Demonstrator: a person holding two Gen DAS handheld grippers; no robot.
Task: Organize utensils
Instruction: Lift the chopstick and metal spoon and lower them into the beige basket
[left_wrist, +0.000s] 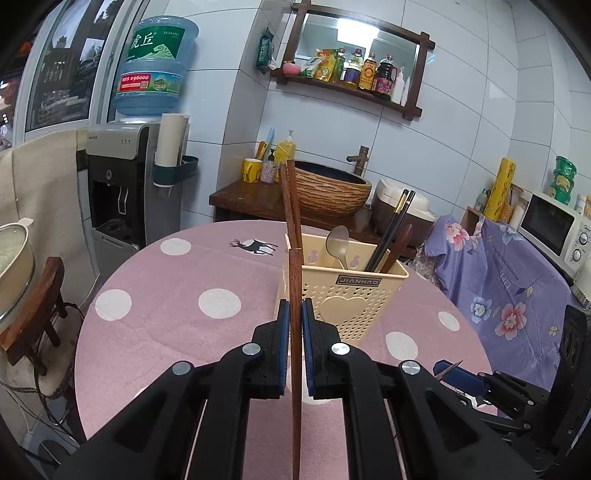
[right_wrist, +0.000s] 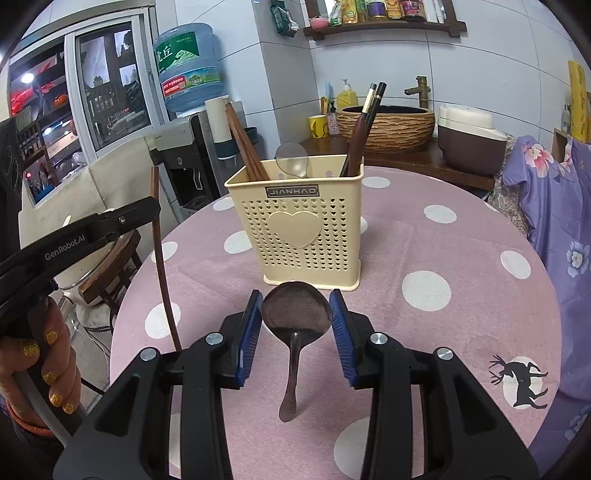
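A cream perforated utensil holder (left_wrist: 349, 299) (right_wrist: 301, 225) stands on the round pink dotted table. It holds a metal spoon (left_wrist: 338, 245), black chopsticks (left_wrist: 391, 232), a brown wooden handle and brown chopsticks (right_wrist: 245, 146). My left gripper (left_wrist: 294, 317) is shut on a brown wooden chopstick (left_wrist: 295, 332), held upright just left of the holder; it also shows in the right wrist view (right_wrist: 162, 266). My right gripper (right_wrist: 295, 314) is open, its blue pads on either side of a dark metal spoon (right_wrist: 295, 317) lying on the table in front of the holder.
A water dispenser (left_wrist: 125, 184) stands behind the table at left. A wooden counter with a woven basin (left_wrist: 332, 188) and a rice cooker (right_wrist: 472, 140) is behind. A purple flowered cloth (left_wrist: 498, 288) covers furniture at right. A wooden stool (left_wrist: 33, 314) is at left.
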